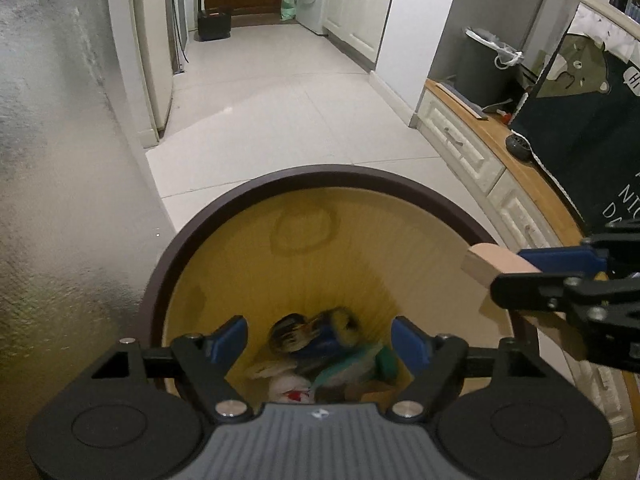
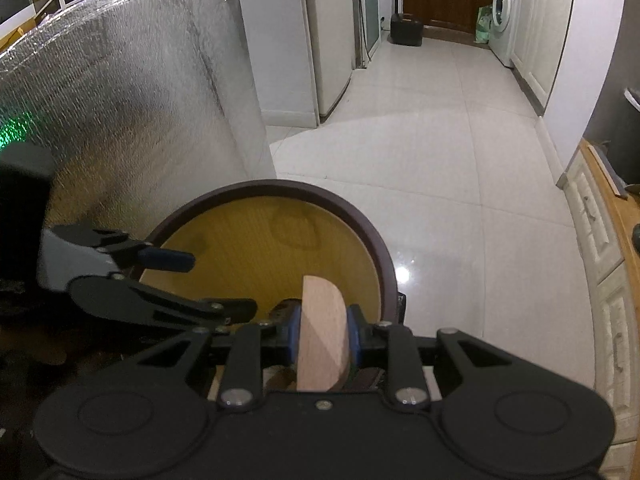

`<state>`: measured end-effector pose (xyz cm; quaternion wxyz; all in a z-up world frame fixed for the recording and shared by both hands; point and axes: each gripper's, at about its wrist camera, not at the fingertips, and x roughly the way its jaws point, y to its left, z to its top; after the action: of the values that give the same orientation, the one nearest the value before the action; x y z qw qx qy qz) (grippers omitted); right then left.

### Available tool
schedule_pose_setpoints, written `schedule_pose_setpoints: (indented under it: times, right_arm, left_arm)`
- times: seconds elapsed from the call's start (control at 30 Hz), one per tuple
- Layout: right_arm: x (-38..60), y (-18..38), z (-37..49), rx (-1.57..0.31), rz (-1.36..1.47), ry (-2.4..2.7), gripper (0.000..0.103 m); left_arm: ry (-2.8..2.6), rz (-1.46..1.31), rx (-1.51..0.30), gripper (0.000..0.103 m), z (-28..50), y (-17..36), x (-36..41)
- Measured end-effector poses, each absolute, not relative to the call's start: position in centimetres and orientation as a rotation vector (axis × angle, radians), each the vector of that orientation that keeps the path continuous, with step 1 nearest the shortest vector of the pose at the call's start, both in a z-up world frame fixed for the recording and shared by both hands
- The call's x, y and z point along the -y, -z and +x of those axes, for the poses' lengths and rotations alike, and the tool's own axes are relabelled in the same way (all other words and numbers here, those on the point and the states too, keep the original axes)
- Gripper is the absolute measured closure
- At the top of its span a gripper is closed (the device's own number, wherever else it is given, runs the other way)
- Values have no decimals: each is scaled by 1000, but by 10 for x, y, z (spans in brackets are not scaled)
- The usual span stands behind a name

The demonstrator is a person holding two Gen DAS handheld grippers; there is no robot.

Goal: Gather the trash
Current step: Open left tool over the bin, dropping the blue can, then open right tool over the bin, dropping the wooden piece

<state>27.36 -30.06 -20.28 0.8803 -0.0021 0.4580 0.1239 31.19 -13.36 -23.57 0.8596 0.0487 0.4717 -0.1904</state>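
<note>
Our right gripper [image 2: 323, 338] clamped on a wooden block [image 2: 322, 334] above our bin [image 2: 372, 236], yellow inside, dark rim, our left gripper [image 2: 208, 280] spread wide over its left edge, silver foil panel [image 2: 132, 112] behind, washer [image 2: 505, 12] far off

Both tools are built alike. The left gripper [image 1: 319, 340] has a matte black frame with two round black housings, each marked by a faint embossed ring, and a ribbed grey panel in the middle carrying a small white mark. Black linkage arms pivot on silver screws, with smaller silver pins further out. Its fingers [image 1: 230, 340] end in blue pads. The right gripper [image 2: 323, 338] shows the same black frame, round housings, silver screws and blue pads, but a plain black centre with one small screw.
</note>
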Motion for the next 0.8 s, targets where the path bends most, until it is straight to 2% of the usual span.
schedule_pose_setpoints:
  times: [0.07,0.43,0.47,0.57,0.67,0.8]
  right_arm:
    - [299,205,276,-960,-4,-258,78]
    - [289,210,286,-993,18,-277,76]
    - [289,209,287,-993,23,-280,75]
    - [286,208,287,-994,16,-294,57]
    - [282,206,283,-996,-15,-292,55]
    - [283,207,276,-1016,-25,-295,47]
  left_arm:
    - [398,118,-986,19,308,232,133]
    - [366,161,-993,15,289,219,116]
    - [358,161,-996,13,287,220,115]
    - [339,143,-1006,8,284,220,108]
    - [322,118,-1009,3,282,218,104]
    - [320,110,-1022,0,280,216,103]
